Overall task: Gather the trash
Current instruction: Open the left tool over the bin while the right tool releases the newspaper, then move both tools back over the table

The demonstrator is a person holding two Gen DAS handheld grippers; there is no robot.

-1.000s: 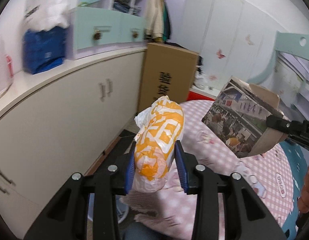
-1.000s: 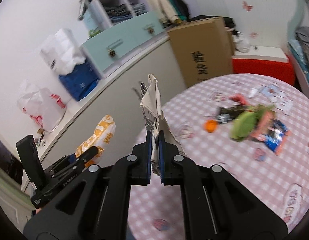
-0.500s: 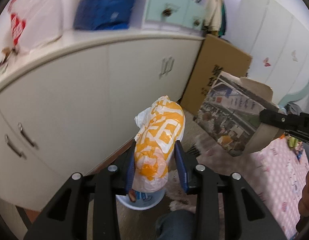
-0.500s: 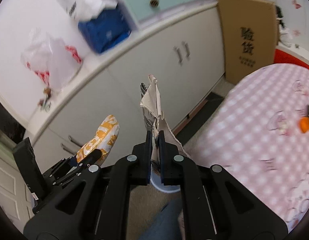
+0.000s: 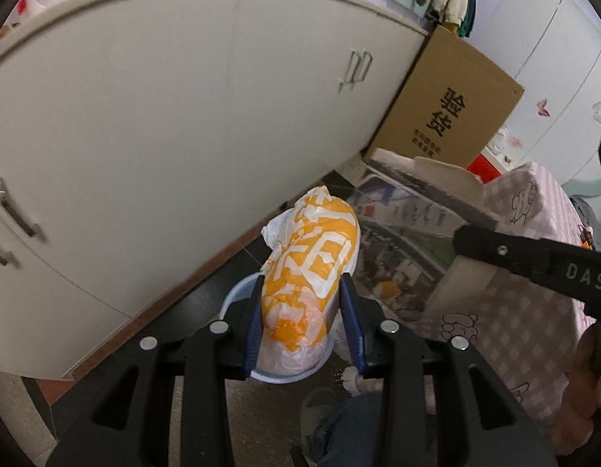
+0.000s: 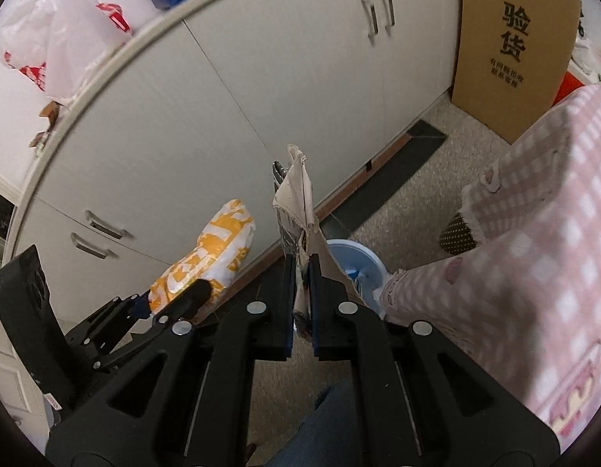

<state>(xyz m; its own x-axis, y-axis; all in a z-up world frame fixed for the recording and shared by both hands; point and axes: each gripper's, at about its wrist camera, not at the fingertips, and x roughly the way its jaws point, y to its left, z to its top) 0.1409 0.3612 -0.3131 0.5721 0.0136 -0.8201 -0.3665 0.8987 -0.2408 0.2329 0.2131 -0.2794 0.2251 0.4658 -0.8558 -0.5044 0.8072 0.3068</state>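
Hovering over the pale blue bin [image 5: 238,292] on the floor by the white cabinets [image 5: 183,116], the left gripper [image 5: 303,325] clamps an orange-and-white plastic bag [image 5: 312,264], while the right gripper [image 6: 300,303] pinches a torn printed paper bag [image 6: 296,210] and its jaws are just starting to part with the paper between them. Judging by this, both pieces are collected and carried to the bin but neither is in it yet, so the drop itself remains.

White cabinets [image 5: 183,116] lined the wall; a cardboard box [image 6: 510,46] leaned beside them, near a checked tablecloth [image 6: 533,253]
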